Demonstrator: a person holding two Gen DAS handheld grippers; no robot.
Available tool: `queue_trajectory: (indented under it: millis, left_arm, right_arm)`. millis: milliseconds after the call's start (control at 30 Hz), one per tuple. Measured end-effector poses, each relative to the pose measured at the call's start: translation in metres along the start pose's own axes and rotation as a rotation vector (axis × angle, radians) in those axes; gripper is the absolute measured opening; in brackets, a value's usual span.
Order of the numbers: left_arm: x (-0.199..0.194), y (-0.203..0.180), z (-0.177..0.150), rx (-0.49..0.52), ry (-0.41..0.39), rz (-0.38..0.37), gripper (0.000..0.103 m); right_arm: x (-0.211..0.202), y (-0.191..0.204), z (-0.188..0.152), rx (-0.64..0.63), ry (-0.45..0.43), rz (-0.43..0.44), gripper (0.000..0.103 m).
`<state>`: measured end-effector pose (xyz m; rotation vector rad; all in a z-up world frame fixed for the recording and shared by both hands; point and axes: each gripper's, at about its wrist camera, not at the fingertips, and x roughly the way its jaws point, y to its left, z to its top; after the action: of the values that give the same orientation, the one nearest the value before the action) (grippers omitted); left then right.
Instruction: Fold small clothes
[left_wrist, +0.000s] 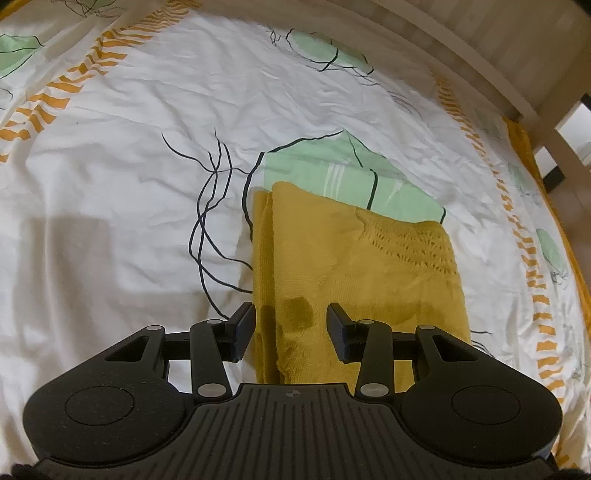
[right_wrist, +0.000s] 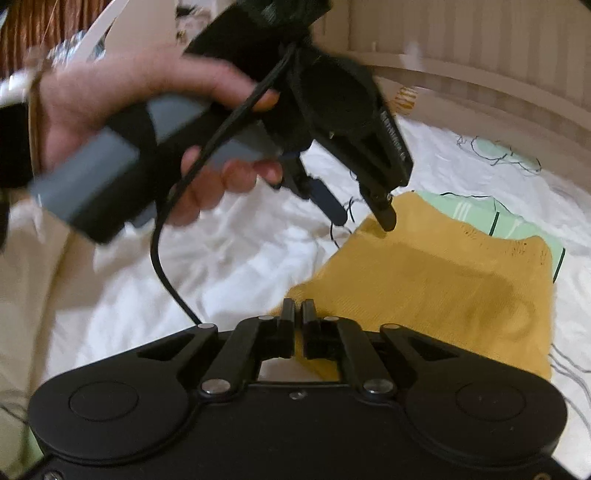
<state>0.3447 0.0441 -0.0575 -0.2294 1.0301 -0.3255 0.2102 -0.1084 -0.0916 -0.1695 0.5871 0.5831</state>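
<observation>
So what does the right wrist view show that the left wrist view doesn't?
Only the right wrist view shows the left hand holding the left gripper, open above the far edge of the yellow knit garment, plus a black cable and the right gripper, nearly shut at the garment's near edge; whether it pinches fabric is unclear. Only the left wrist view shows the garment's layered folded side edge and the orange striped border. Both show the garment and the green-patterned bedsheet.

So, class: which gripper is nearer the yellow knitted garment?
Right. The right gripper is nearly shut at the yellow knitted garment's corner; the left gripper hovers open above it.
</observation>
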Motion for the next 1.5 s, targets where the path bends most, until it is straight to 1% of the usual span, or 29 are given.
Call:
queue_trajectory:
  millis: [67,100,133,233,333,367,400,433,467,500,567,667,800,933,1033,1100,1167,1233,1333,1500]
  left_arm:
    - [-0.001,-0.001,0.000,0.006,-0.006,0.001,0.041]
    - [-0.001,-0.002,0.000,0.013,-0.009,0.005,0.041]
    - [0.000,-0.003,0.000,0.020,-0.009,0.008,0.041]
    - [0.008,-0.004,-0.002,0.035,0.006,0.027,0.041]
    - [0.020,-0.001,-0.006,0.050,0.039,0.054,0.041]
    - [0.024,0.001,-0.007,0.047,0.055,0.062,0.042]
    - [0.028,0.005,-0.008,0.027,0.071,0.066,0.044]
    - [0.029,0.009,-0.010,0.000,0.072,0.057,0.044]
    - [0.028,0.012,-0.010,-0.026,0.071,0.046,0.044]
    - [0.028,0.015,-0.010,-0.045,0.073,0.040,0.044]
    - [0.027,0.016,-0.010,-0.055,0.074,0.036,0.044]
    - [0.027,0.013,-0.011,-0.041,0.070,0.047,0.044]
    - [0.027,0.011,-0.011,-0.031,0.068,0.055,0.044]
    - [0.027,0.011,-0.011,-0.037,0.069,0.053,0.044]
    - [0.029,0.012,-0.011,-0.041,0.069,0.050,0.044]
    - [0.029,0.012,-0.011,-0.041,0.069,0.050,0.044]
    - [0.029,0.012,-0.011,-0.040,0.070,0.051,0.044]
    - [0.029,0.011,-0.011,-0.037,0.069,0.056,0.044]
    - [0.028,0.011,-0.011,-0.033,0.068,0.059,0.044]
    - [0.028,0.011,-0.011,-0.037,0.067,0.058,0.045]
  right_arm:
    - [-0.002,-0.004,0.002,0.081,-0.019,0.059,0.008]
    - [0.003,-0.004,0.001,0.110,-0.004,0.095,0.004]
    - [0.010,-0.005,-0.001,0.135,0.018,0.119,0.004]
    - [0.019,-0.005,-0.008,0.157,0.047,0.105,0.005]
    - [0.010,-0.015,-0.007,0.203,0.025,0.134,0.012]
    - [0.004,-0.018,-0.005,0.199,0.015,0.127,0.014]
    - [-0.003,-0.023,-0.003,0.190,0.005,0.112,0.014]
    - [-0.008,-0.029,0.000,0.186,-0.003,0.094,0.015]
    - [-0.013,-0.037,0.002,0.190,-0.013,0.073,0.023]
    - [-0.018,-0.047,0.004,0.202,-0.025,0.043,0.039]
    - [-0.025,-0.068,0.007,0.227,-0.052,-0.030,0.052]
    - [-0.023,-0.098,0.013,0.243,-0.074,-0.128,0.052]
    - [-0.007,-0.129,0.024,0.273,-0.083,-0.184,0.052]
    - [0.018,-0.146,0.027,0.280,-0.040,-0.178,0.052]
    - [0.034,-0.164,0.023,0.312,0.007,-0.190,0.049]
    - [0.043,-0.176,0.022,0.346,0.019,-0.201,0.043]
    - [0.048,-0.185,0.022,0.379,0.018,-0.203,0.043]
    - [0.050,-0.186,0.025,0.383,0.024,-0.212,0.042]
    - [0.056,-0.183,0.028,0.333,0.045,-0.242,0.043]
    - [0.064,-0.186,0.029,0.323,0.053,-0.258,0.041]
